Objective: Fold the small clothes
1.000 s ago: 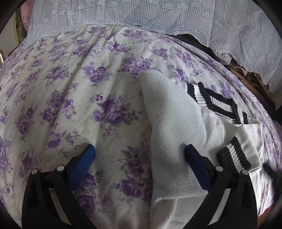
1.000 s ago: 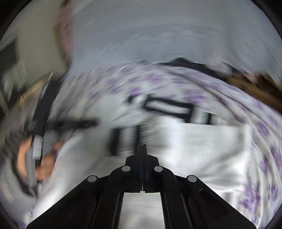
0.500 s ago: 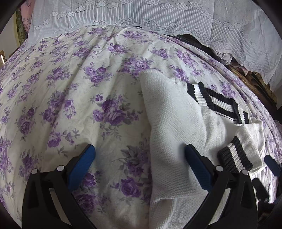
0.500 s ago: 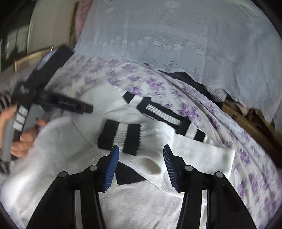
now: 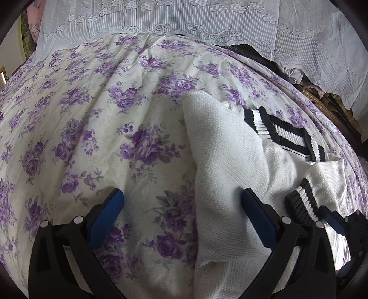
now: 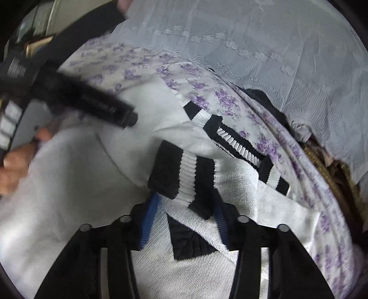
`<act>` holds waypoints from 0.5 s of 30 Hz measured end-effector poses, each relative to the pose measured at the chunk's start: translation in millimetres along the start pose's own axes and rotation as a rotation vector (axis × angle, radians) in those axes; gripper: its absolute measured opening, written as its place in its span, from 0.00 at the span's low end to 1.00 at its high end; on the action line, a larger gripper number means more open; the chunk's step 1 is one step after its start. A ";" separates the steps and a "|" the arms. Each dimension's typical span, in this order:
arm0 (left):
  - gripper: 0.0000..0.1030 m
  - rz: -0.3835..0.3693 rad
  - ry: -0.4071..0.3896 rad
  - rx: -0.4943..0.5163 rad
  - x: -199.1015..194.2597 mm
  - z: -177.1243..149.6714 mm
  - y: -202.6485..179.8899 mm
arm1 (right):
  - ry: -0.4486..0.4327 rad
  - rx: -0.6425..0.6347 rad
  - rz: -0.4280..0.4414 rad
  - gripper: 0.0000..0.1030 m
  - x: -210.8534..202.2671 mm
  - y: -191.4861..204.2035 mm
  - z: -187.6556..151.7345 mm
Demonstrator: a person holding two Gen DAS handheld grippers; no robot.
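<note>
A white knit sweater (image 5: 225, 165) with black-and-white striped collar (image 5: 283, 131) and cuff (image 5: 301, 202) lies on the floral bedsheet (image 5: 92, 128). My left gripper (image 5: 181, 202) is open and empty; its right finger rests on the sweater's left fold, its left finger over the sheet. In the right wrist view my right gripper (image 6: 186, 207) is open, its jaws standing on either side of the striped cuff (image 6: 184, 177), which lies folded over the sweater body (image 6: 69, 174). The collar (image 6: 232, 140) lies beyond. The right gripper's blue fingertip (image 5: 331, 220) shows at the left wrist view's right edge.
A white lace curtain (image 5: 184, 20) hangs behind the bed. A dark cloth and woven basket (image 6: 331, 170) sit at the bed's far right edge. The left hand and its gripper handle (image 6: 69, 96) cross the right wrist view's upper left.
My right gripper went from shut to open and moved forward and down until its jaws straddle the striped cuff. My left gripper stayed still and open.
</note>
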State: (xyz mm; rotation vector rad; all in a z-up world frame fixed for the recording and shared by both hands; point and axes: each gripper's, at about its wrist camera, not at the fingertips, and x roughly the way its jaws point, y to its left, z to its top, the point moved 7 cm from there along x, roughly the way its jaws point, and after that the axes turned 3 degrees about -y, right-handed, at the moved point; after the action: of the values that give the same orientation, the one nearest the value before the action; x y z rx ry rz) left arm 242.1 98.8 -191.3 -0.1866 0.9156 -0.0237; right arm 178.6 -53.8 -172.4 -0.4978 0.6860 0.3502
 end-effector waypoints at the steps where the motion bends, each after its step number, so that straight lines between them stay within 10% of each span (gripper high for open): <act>1: 0.96 -0.001 0.000 0.000 0.1 0.0 -0.1 | -0.006 0.051 0.039 0.40 -2.2 -5.2 0.2; 8: 0.96 -0.002 0.000 -0.001 0.4 0.3 -0.4 | -0.003 0.296 0.156 0.20 0.4 -39.9 -8.8; 15: 0.96 -0.003 0.000 -0.003 0.5 0.3 -0.5 | -0.116 0.604 0.088 0.11 -29.6 -112.8 -36.2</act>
State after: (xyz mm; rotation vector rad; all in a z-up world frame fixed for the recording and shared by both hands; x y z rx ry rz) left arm 242.6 98.3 -191.4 -0.1903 0.9156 -0.0252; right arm 190.7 -171.1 -140.5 0.1258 0.6637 0.2354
